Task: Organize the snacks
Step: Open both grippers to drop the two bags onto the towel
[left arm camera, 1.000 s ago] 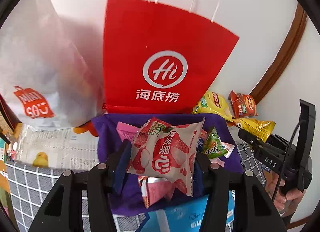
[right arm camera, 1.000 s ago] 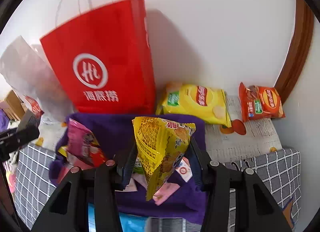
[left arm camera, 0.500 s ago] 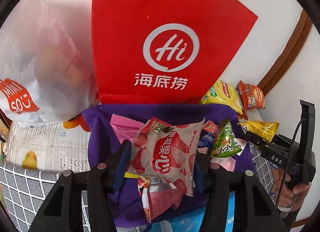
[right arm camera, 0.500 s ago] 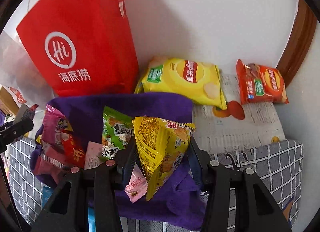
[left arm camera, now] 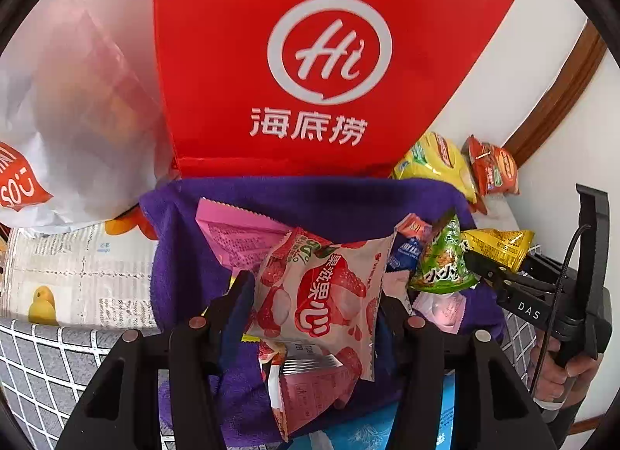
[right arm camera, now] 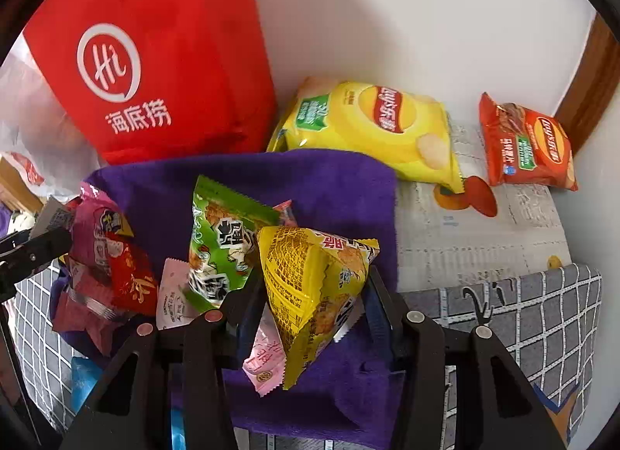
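Observation:
My left gripper [left arm camera: 316,295] is shut on a white and red strawberry snack packet [left arm camera: 321,291], held above a purple cloth [left arm camera: 310,198] with several small snack packets. My right gripper [right arm camera: 310,287] is shut on a yellow triangular snack packet [right arm camera: 310,275] over the same purple cloth [right arm camera: 329,186]; it also shows at the right of the left wrist view [left arm camera: 496,248]. A green packet [right arm camera: 221,233] and pink packets [right arm camera: 97,225] lie on the cloth. A red paper bag [left arm camera: 310,62] stands behind the cloth.
A yellow chip bag [right arm camera: 372,124] and an orange chip bag [right arm camera: 527,143] lie by the wall on a newspaper-print mat [right arm camera: 465,233]. A white plastic bag [left arm camera: 69,101] stands to the left. A grey checked cloth [right arm camera: 542,314] covers the front. A wooden frame [right arm camera: 589,78] stands in the right corner.
Both grippers have moved forward toward the red bag and the cloth, each still holding its packet. The red bag looks larger and the right view has swung toward the chip bags.

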Tool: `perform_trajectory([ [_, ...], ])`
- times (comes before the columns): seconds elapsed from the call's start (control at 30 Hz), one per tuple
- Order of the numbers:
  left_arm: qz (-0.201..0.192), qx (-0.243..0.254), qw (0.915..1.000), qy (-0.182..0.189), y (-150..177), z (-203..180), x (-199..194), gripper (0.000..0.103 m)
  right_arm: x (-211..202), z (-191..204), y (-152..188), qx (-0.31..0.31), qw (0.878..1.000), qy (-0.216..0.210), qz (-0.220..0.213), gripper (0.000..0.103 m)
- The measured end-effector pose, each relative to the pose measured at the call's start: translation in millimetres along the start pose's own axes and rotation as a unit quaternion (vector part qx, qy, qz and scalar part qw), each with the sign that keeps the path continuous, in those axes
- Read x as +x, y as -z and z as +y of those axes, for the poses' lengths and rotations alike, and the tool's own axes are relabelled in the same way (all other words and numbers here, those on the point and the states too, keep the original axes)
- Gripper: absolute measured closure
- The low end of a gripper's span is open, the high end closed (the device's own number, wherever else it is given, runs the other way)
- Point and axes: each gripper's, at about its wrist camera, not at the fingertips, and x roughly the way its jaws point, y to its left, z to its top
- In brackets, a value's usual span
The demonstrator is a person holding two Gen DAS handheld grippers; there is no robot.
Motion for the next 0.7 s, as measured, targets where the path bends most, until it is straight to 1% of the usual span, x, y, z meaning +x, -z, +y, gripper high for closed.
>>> perform_trajectory([
  [0.13, 0.011, 0.003, 0.9999, -0.001, 2, -2, 7, 0.05, 6, 2, 0, -0.001, 1.0, 0.006, 0.005, 0.054],
  [0.23, 0.01, 0.008, 0.9999, -0.005, 2, -4, 9, 0.05, 9, 5, 1, -0.006, 1.0, -0.005, 0.012, 0.054],
  [0.4, 0.009, 0.013, 0.9998, -0.01, 2, -5, 10, 0.049, 13, 14, 3, -0.026, 1.0, -0.002, 0.014, 0.054],
  [0.63, 0.01, 0.023, 0.9989, -0.039, 4, -10, 16, 0.048, 18, 21, 5, -0.038, 0.999, -0.004, 0.022, 0.054],
  [0.7, 0.011, 0.026, 0.9988, -0.039, 4, -11, 16, 0.048, 17, 23, 6, -0.038, 0.999, -0.001, 0.02, 0.054],
])
